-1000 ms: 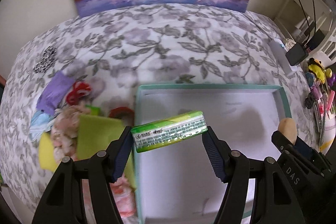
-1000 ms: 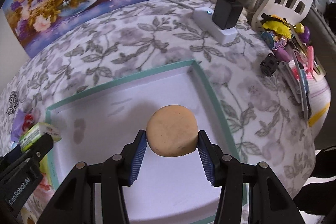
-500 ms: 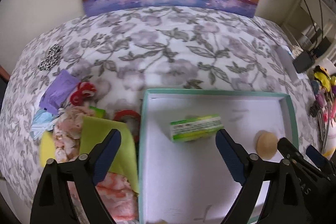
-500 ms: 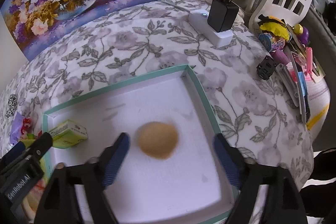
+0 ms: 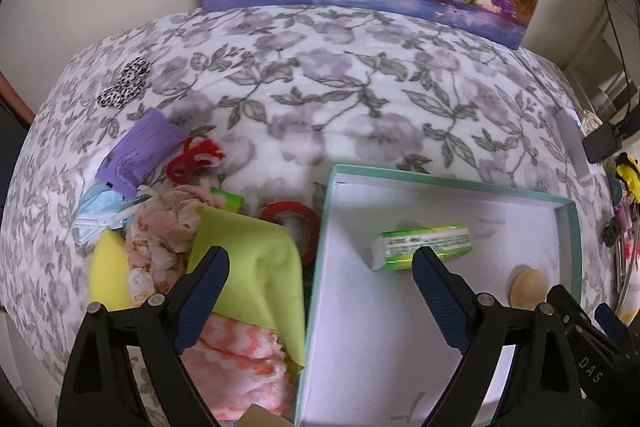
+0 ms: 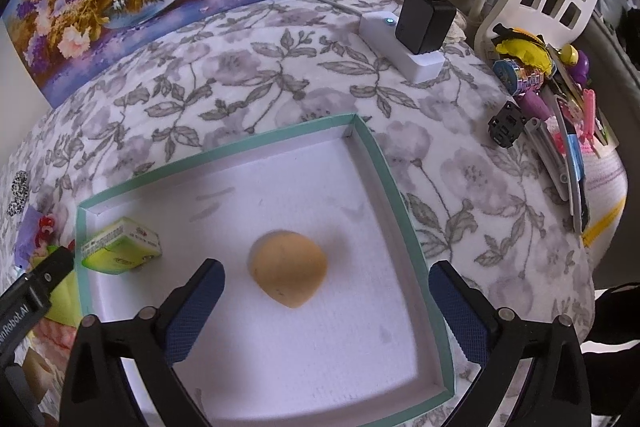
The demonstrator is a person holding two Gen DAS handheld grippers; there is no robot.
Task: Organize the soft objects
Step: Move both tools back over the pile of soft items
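Both soft things lie loose in the teal-rimmed box [image 6: 372,151] — the green tissue pack [image 5: 424,245] near its left wall, the tan sponge [image 6: 288,273] mid-floor. The left gripper [image 5: 320,279] gapes empty; the right gripper [image 6: 326,287] is opening, nothing touching its pads.

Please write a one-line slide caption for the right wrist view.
Right gripper opening above a tan sponge lying in the tray.
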